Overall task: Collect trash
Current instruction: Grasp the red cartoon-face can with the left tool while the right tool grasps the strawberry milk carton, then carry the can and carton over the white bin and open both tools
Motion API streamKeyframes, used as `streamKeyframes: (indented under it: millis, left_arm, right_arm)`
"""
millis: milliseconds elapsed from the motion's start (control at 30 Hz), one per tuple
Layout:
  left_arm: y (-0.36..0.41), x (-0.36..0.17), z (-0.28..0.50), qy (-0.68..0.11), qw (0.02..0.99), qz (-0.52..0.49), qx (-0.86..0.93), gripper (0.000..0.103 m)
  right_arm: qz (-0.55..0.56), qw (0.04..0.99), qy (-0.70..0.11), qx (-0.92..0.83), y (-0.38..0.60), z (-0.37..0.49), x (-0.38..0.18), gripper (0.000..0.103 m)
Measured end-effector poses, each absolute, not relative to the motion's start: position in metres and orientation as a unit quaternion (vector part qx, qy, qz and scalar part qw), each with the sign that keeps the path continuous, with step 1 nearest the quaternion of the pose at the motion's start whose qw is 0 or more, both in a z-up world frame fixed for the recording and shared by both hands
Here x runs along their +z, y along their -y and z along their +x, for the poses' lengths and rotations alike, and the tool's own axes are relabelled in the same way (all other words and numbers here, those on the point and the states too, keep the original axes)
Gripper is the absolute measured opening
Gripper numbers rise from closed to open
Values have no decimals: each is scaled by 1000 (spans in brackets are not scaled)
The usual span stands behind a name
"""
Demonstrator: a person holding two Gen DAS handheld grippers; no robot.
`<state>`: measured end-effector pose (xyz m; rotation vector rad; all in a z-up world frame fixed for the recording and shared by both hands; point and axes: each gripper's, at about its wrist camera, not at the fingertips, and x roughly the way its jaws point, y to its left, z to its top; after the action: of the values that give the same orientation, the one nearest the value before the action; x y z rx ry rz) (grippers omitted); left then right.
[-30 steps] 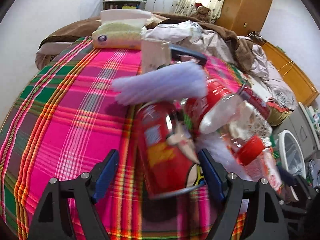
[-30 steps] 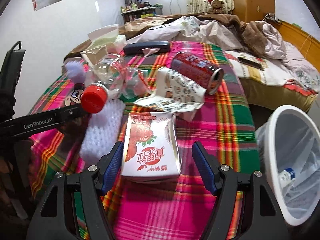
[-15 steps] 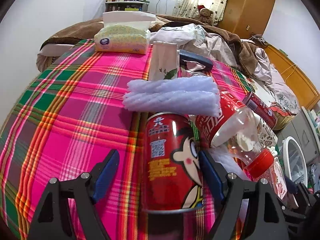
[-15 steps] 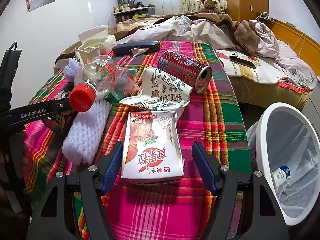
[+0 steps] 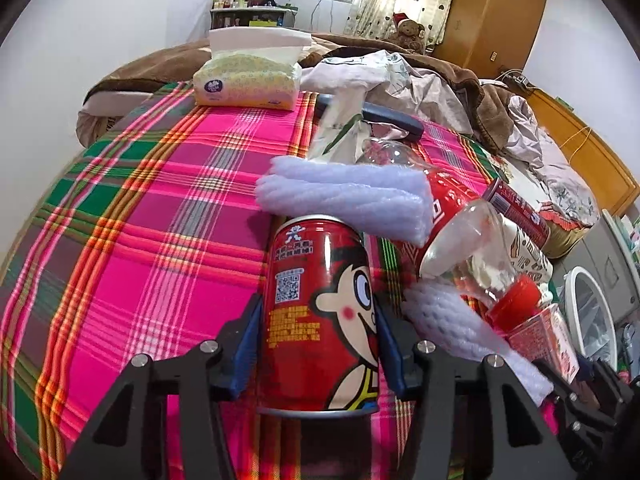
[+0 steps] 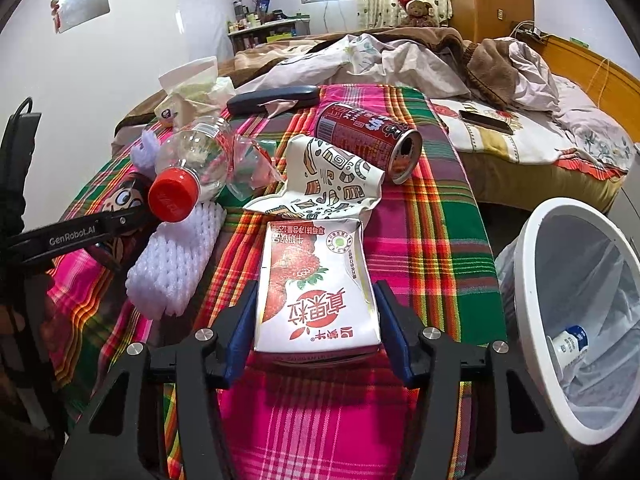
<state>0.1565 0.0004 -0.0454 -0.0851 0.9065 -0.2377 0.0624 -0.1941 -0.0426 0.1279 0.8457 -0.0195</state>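
A bedroom with a rumpled bed beyond it holds the counter (image 6: pixel 420 216), spread with a pink, green and orange plaid cloth and crowded with litter. The collecting is, by my judgement, barely begun: the white bin (image 6: pixel 532 280) beside the counter at three o'clock in the right wrist view holds only one small white and blue container (image 6: pixel 570 344) in its liner, while nearly everything else lies out. Left on the cloth are a clear bottle with a red cap (image 6: pixel 192 168), two white foam nets (image 6: pixel 176 260), a crumpled printed paper cup (image 6: pixel 332 184), a dark red can lying on its side (image 6: pixel 368 132) at twelve o'clock, plus the two items now being taken. The tissue pack (image 5: pixel 248 84) at eleven o'clock in the left wrist view looks like something to keep, though I cannot be sure. The left hand-held gripper (image 5: pixel 318 332) is closing around the red cartoon can (image 5: pixel 320 320), which stands upright on the cloth between its blue pads; the pads look to be meeting its sides. The right hand-held gripper (image 6: pixel 316 320) is closing on the strawberry milk carton (image 6: pixel 316 288), which lies flat at six o'clock, the pads against or just beside its edges. Neither item is lifted yet.
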Motion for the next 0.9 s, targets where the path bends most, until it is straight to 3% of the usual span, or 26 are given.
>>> streamKeyframes:
  millis: [900]
  left_arm:
    - [13, -6, 94, -394, 905, -25, -157, 54]
  right_arm:
    - [78, 929, -361, -6, 207, 35, -18, 57]
